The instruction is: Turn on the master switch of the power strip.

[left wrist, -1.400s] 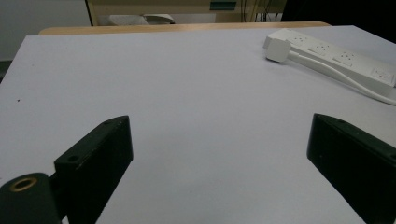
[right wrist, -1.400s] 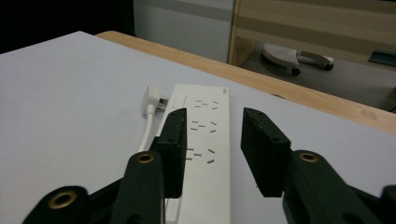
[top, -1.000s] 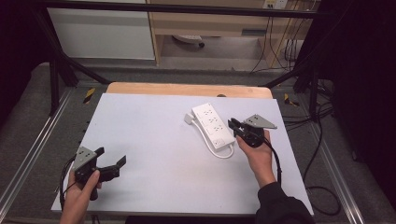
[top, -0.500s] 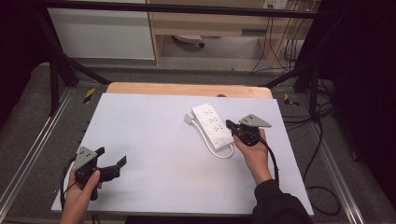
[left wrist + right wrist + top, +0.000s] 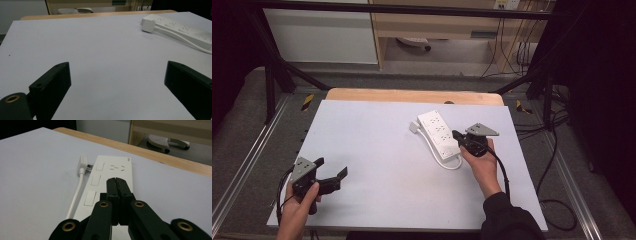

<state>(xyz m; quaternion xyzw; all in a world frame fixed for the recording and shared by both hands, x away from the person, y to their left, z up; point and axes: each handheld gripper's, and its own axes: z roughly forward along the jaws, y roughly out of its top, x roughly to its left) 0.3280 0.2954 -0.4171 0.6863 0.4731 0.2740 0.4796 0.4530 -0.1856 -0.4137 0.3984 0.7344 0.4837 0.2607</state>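
Nearest the person, at the front left corner of the pale desk [image 5: 377, 150]: left hand-held gripper [image 5: 333, 176], jaws spread wide, nothing between them. Farther in, right of centre: right hand-held gripper [image 5: 457, 135], jaws pressed together and empty, tips over the near end of the white power strip [image 5: 438, 134]. Lying flat and diagonal, own plug [image 5: 82, 164] beside its far end, cord [image 5: 451, 163] looping at the near end. Likely a light, rigid, smooth plastic body, prone to sliding; best pinched across the narrow width, mid-length. Cord limp, likely to drag. Small mark near the strip's far end, too small to read.
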